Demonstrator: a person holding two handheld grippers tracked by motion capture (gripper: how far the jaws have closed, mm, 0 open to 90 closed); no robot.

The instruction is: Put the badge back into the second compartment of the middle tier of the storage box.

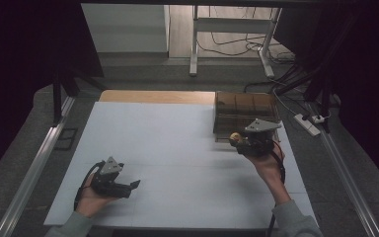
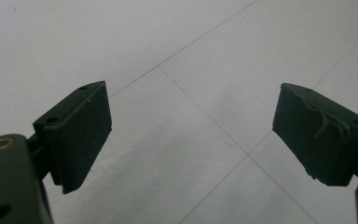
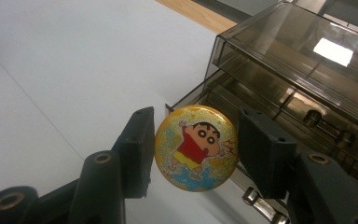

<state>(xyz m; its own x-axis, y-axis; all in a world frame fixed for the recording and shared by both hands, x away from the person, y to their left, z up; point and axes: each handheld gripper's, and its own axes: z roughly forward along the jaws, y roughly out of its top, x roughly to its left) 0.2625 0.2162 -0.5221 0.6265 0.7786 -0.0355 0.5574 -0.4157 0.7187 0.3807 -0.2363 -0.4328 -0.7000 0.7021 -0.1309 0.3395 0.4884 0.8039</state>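
A round yellow badge (image 3: 196, 148) with a cartoon boy in a red shirt sits between the two black jaws of my right gripper (image 3: 193, 151), which is shut on it by its edges. In the high view that gripper (image 1: 242, 140) is at the front of a smoky clear plastic drawer box (image 1: 246, 112), and the badge (image 1: 235, 135) shows as a small yellow spot. The box's drawer (image 3: 279, 109) stands pulled out just behind the badge. My left gripper (image 1: 128, 186) rests low at the near left of the white table (image 1: 168, 148), its jaws wide apart over bare surface (image 2: 191, 140).
The drawer box stands at the far right corner of the white board, beside a strip of bare wood (image 1: 158, 96). Metal rails (image 1: 34, 168) run along both sides of the table. A power strip (image 1: 307, 123) and cables lie on the floor at the right.
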